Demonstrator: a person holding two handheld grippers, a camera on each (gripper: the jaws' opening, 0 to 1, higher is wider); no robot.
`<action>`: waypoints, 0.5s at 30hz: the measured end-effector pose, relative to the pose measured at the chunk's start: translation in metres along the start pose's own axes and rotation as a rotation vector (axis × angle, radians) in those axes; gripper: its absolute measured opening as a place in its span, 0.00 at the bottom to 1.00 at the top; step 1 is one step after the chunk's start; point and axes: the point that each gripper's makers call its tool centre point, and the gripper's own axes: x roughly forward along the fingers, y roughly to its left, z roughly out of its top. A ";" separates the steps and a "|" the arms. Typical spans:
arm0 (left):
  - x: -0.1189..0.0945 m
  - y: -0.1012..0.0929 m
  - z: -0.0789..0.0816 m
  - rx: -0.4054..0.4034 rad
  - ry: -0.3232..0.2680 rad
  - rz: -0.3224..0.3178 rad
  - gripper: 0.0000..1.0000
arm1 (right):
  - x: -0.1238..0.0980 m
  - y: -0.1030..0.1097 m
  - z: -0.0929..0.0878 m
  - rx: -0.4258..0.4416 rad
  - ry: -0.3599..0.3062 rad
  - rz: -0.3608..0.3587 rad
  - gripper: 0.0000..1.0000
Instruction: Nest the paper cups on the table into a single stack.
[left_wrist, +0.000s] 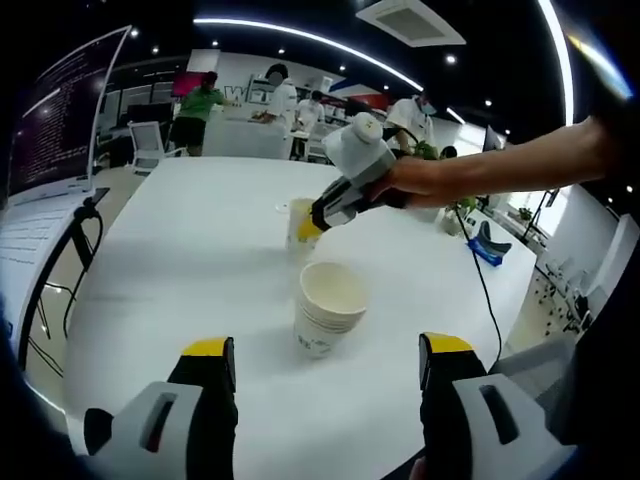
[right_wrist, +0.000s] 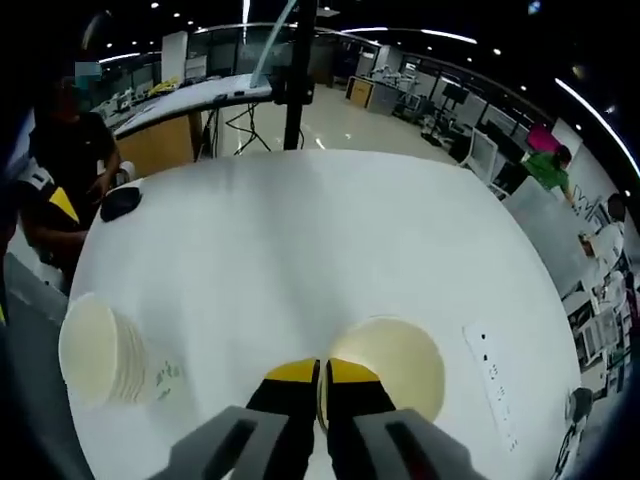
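right gripper (right_wrist: 322, 372) pinching paper cup (right_wrist: 388, 378) rim, nested stack (right_wrist: 108, 355) apart

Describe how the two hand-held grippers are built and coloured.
The left hand-held gripper has black jaws with yellow tips on grey-white housings. The right hand-held gripper looks the same: black jaws, yellow tips, grey body. Seen from the left gripper view, its white housing carries a round knob.

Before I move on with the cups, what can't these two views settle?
- Stack cup count: rims too fine, both views.
- Single cup, left gripper view: partly hidden by right gripper.
- Single cup base, right gripper view: hidden by the jaws.
- Stack print: too small.
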 end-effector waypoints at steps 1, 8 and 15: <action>0.000 0.000 0.000 0.001 -0.001 0.000 0.73 | -0.003 0.002 0.001 0.003 -0.003 -0.001 0.00; -0.008 -0.001 0.000 0.022 0.005 -0.002 0.73 | -0.046 0.023 0.013 -0.037 -0.043 -0.014 0.00; -0.012 -0.003 0.003 0.035 -0.003 -0.003 0.73 | -0.067 0.053 0.014 -0.085 -0.051 0.005 0.00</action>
